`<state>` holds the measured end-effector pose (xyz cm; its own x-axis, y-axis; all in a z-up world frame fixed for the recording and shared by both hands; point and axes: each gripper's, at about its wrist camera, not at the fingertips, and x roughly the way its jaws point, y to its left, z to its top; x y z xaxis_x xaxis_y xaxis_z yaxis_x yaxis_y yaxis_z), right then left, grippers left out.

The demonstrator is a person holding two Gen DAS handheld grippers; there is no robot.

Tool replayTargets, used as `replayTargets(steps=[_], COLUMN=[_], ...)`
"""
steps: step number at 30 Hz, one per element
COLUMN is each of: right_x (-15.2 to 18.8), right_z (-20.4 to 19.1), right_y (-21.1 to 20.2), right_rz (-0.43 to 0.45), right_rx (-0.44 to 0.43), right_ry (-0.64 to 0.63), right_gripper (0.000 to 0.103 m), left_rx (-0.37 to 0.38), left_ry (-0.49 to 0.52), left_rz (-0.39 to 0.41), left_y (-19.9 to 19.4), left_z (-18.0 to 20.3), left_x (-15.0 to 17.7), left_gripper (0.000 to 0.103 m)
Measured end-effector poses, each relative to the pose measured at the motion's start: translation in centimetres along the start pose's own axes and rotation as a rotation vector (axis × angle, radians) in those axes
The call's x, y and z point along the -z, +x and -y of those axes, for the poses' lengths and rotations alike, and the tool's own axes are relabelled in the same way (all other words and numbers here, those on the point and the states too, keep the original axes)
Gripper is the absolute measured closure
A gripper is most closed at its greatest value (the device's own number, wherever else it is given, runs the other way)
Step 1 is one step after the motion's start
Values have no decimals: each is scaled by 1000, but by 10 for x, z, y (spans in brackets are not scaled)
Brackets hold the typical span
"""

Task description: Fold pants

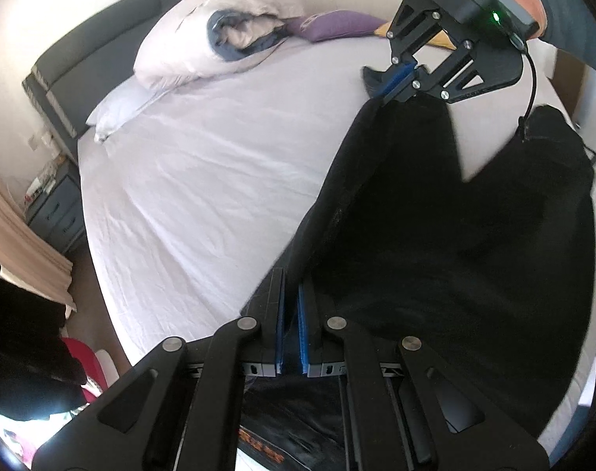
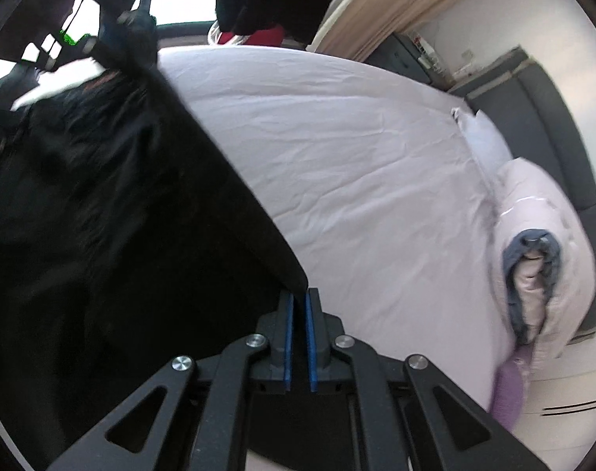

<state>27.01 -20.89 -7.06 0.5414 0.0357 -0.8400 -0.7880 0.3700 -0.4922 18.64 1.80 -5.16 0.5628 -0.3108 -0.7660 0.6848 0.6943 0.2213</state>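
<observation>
The black pants [image 1: 435, 235] hang stretched between two pinch points, filling the lower right of the left wrist view above the pale bed sheet [image 1: 203, 196]. The left gripper [image 1: 292, 314] at bottom centre is clamped on one edge of the fabric. The right gripper [image 1: 396, 82] at upper right, held by a hand [image 1: 521, 0], is closed on another edge.

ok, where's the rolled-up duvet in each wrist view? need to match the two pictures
Left wrist view: the rolled duvet sits upper left of centre, at the head of the bed, above the white pillow.
Right wrist view: the rolled duvet is at the right edge, mid-height, below the white pillow.
Shared landmark: the purple cushion, next to the duvet in both.
</observation>
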Motion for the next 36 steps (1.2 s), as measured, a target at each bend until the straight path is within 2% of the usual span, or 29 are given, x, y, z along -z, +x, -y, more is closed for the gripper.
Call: replayTargets(steps=[3,8,13,18,21,25,28,31,36], right_x=[22,55,70,82,88,95,97,99,109], right_z=[-39,-93,-137,-179,-198,-224,-234,-240,-249], right_y=[-15,-32,-44,-60,-62,-67,-74,-81,-89], right_rz=[-29,-38,-41,-29,-45,-58,-52,-49,-63], right_rx=[60,56,96,83,78,83,91,94,91], right_ry=[-49,-49,-26,-27,-49,-68,-68,-58,-39], right_gripper=[100,100,100,100,100,100,100,100,100], left_rx=[26,59,35,88,97,67,36,3,1], left_ry=[-3,17,62,15,49,91,107,171,219], left_rz=[-3,-57,-75,-69,-58,-52,-33,-19,-20], left_y=[-13,-16,-25,-37,-43,-45,-50,-56,-53], left_z=[16,52,89,87,102,121,130,141,156], left_x=[14,44,70,89,102,113,113,118,119], left_gripper=[98,98,98,98,98,98,98,98,98])
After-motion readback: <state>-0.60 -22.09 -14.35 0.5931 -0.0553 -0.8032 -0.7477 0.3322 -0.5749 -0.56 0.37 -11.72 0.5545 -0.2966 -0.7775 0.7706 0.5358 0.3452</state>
